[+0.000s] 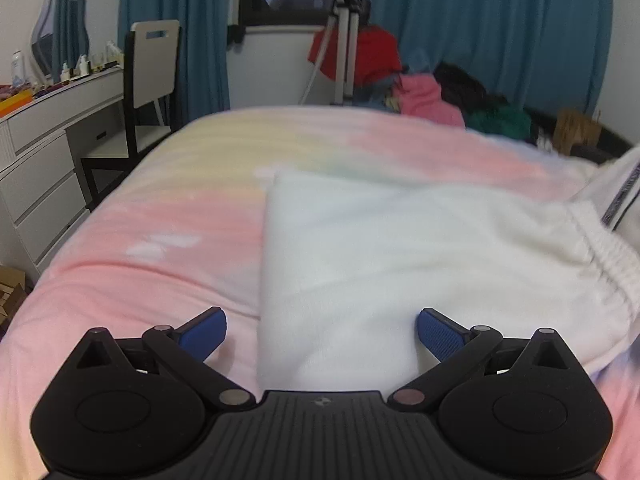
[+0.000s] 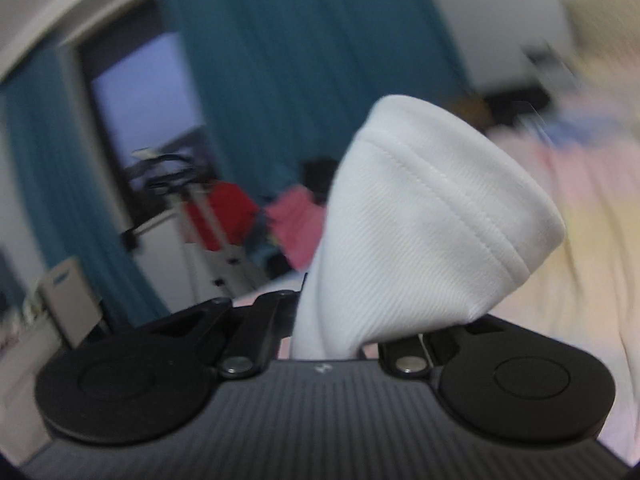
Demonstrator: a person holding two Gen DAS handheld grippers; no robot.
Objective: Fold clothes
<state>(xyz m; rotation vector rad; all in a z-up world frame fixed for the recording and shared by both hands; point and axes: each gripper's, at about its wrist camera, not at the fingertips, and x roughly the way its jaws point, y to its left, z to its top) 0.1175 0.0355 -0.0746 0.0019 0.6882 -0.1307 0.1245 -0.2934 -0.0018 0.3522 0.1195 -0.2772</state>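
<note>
A white garment (image 1: pixel 380 248) with a gathered elastic waistband (image 1: pixel 612 264) lies on the pastel striped bed cover (image 1: pixel 160 216). My left gripper (image 1: pixel 320 332) hovers just above its near left corner, open, blue pads wide apart, with the cloth's left edge running between them. In the right wrist view a hemmed white end of the garment (image 2: pixel 432 232) stands up out of my right gripper (image 2: pixel 332 336), which is shut on it; the fingertips are hidden by the cloth. That view is tilted and blurred.
A white dresser (image 1: pixel 52 152) and a chair (image 1: pixel 148 80) stand left of the bed. A pile of red, pink, black and green clothes (image 1: pixel 424 88) and a tripod (image 1: pixel 344 40) lie beyond the far edge, before teal curtains (image 1: pixel 500 32).
</note>
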